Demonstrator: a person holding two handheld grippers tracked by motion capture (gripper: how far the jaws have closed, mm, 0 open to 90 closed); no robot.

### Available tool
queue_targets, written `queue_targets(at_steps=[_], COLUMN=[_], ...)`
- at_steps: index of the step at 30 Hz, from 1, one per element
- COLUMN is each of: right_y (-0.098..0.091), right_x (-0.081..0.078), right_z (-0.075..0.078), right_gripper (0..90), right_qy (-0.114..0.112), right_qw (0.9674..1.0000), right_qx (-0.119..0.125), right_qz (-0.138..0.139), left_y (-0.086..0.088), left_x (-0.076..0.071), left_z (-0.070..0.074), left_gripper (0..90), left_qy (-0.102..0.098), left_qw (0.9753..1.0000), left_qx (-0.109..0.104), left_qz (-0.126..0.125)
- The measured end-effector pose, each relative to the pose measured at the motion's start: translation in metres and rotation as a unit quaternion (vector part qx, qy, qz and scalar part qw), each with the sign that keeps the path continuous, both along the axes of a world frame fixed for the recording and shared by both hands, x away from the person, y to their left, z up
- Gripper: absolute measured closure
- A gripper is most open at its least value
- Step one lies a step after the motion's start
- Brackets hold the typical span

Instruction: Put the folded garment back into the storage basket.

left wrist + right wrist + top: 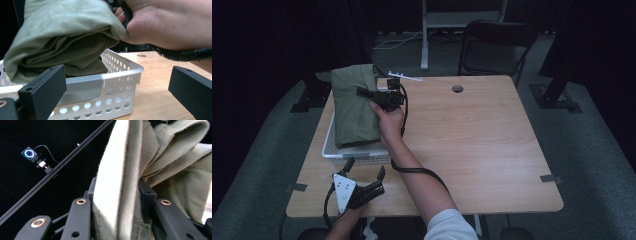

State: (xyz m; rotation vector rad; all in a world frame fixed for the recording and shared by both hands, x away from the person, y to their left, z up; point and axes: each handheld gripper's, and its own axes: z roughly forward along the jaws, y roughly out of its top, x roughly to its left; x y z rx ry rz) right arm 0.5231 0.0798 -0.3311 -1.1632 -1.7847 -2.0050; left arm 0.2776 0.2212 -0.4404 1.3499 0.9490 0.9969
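Olive-green folded cloth lay across a white perforated basket at the left side of the wooden worktop in the high view. The right gripper reached over the cloth from the right, its jaws clamped on the fabric, with its black cable trailing along the forearm. The left gripper rested near the worktop's front edge, just in front of the basket, its jaws spread apart with nothing between them. A black chair stood beyond the far edge.

From the left gripper view, the two black jaws stood wide apart, framing the basket just ahead. The cloth bulged above the basket's rim, and the person's right hand pressed against its right side, the ribbed cable running beneath the wrist.

From the right gripper view, the jaws were closed on a thick folded edge of the cloth, which ran up between them. More folds bunched to the right against a dark background.
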Motion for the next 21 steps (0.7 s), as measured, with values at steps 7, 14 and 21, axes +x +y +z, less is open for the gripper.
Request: queue_targets(at_steps=[7, 14, 21], right_y=[0.003, 0.006, 0.009], right_x=[0.003, 0.007, 0.008], right_z=[-0.011, -0.021, -0.031], right_gripper=[64.4, 64.4, 64.3], right_qy=[0.015, 0.028, 0.045], right_qw=[0.9998, 0.9993, 0.9983], right_qx=[-0.012, -0.025, -0.038], right_qz=[-0.005, -0.007, -0.007], left_y=[0.000, 0.000, 0.000], left_x=[0.000, 0.000, 0.000], left_z=[0.000, 0.000, 0.000], left_gripper=[2.7, 2.7, 2.7], left_qy=[0.000, 0.000, 0.000], left_qw=[1.0000, 1.0000, 1.0000], left_qx=[0.000, 0.000, 0.000], left_qz=[0.000, 0.000, 0.000])
